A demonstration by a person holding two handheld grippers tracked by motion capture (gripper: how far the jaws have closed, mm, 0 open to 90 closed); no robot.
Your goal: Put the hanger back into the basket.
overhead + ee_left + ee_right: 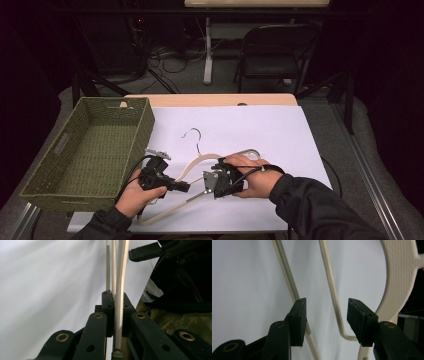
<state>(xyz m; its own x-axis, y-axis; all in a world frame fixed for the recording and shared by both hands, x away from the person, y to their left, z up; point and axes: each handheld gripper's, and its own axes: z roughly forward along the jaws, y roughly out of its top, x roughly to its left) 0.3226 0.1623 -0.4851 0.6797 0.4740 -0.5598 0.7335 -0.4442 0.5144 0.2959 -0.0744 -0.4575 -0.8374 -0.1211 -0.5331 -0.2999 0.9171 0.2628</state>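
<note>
Surface: white sheet (250, 125) covered the table.
Left gripper (184, 187): clenched on the hanger (192, 167).
Right gripper (209, 183): jaws apart, straddling a hanger bar.

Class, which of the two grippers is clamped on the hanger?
The left gripper: its jaws pinch the cream hanger. The right gripper stands open around it.

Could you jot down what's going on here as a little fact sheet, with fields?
Thing handled: cream hanger, flat on the white sheet
Left tool: shut on the hanger's arm
Right tool: open, jaws either side of a thin hanger bar, not gripping
Beside it: woven green basket, to the left
Beyond the table: folding chair
</note>
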